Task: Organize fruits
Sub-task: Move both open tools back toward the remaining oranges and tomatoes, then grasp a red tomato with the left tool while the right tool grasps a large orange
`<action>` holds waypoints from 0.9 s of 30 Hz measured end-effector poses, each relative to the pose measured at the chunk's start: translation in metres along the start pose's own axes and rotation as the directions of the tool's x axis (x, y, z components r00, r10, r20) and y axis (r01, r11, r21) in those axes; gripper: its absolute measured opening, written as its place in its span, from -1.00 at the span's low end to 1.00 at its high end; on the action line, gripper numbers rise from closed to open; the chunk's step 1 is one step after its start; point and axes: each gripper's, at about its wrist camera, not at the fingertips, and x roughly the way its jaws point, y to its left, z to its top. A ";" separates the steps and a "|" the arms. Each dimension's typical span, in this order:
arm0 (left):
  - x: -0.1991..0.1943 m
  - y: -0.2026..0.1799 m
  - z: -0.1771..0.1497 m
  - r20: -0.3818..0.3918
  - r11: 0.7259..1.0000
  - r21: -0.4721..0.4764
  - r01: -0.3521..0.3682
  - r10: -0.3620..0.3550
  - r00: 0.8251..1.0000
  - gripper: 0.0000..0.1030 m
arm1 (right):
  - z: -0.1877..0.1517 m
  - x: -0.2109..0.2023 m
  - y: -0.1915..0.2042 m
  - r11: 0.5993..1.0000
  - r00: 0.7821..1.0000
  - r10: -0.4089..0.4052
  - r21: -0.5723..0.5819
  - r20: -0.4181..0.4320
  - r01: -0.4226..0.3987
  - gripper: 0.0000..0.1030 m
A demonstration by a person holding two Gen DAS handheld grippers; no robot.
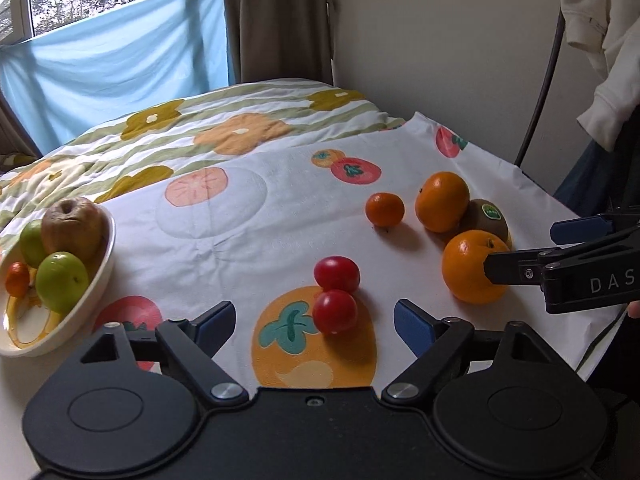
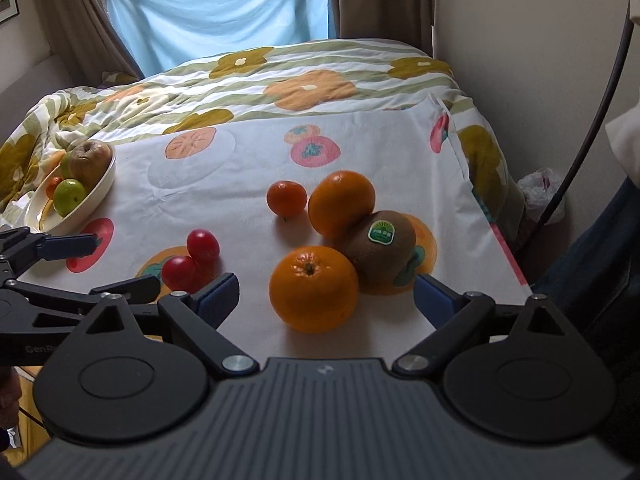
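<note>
Two red tomatoes (image 1: 337,273) (image 2: 203,245) lie touching on the printed white cloth (image 1: 240,240). The nearer tomato (image 1: 334,312) sits between the fingers of my left gripper (image 1: 316,322), which is open and not pressing on it. My right gripper (image 2: 326,294) is open around the near orange (image 2: 314,288) (image 1: 468,268) with gaps on both sides. Behind that orange lie a stickered kiwi (image 2: 380,248), a second orange (image 2: 341,202) and a small mandarin (image 2: 287,198). At the left, a cream bowl (image 1: 100,280) (image 2: 108,184) holds a brown pear, green apples and a small mandarin.
A flowered quilt (image 1: 240,128) lies behind the cloth, below a blue curtain. A wall runs along the right. The cloth's right edge drops off beside a dark cable (image 2: 592,136) and a plastic bag (image 2: 540,196). Bare cloth lies between the bowl and the tomatoes.
</note>
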 end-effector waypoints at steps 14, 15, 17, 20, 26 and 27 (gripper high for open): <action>0.042 -0.010 -0.001 -0.076 0.999 0.044 0.025 -0.022 0.997 -0.32 | -0.006 0.026 -0.001 1.000 1.000 0.011 0.003 -0.010 -0.011 1.00; 0.042 -0.010 -0.001 -0.078 0.999 0.045 0.024 -0.021 0.997 -0.33 | -0.005 0.027 -0.001 1.000 1.000 0.011 0.004 -0.011 -0.011 1.00; 0.043 -0.010 0.002 -0.087 0.999 0.033 0.023 -0.020 0.996 -0.34 | -0.005 0.028 -0.001 1.000 1.000 0.013 0.004 -0.014 -0.013 0.96; 0.043 -0.009 0.003 -0.089 1.000 0.015 0.021 -0.019 0.996 -0.34 | -0.006 0.030 0.000 1.000 1.000 0.009 0.002 -0.022 -0.009 0.87; 0.039 -0.008 0.000 -0.087 1.000 0.018 0.009 -0.008 0.996 -0.34 | -0.007 0.038 0.001 1.000 0.999 0.017 0.004 -0.039 -0.016 0.69; 0.038 -0.008 0.000 -0.086 1.000 0.019 0.008 -0.006 0.996 -0.34 | -0.007 0.038 0.001 1.000 0.999 0.016 0.002 -0.040 -0.016 0.67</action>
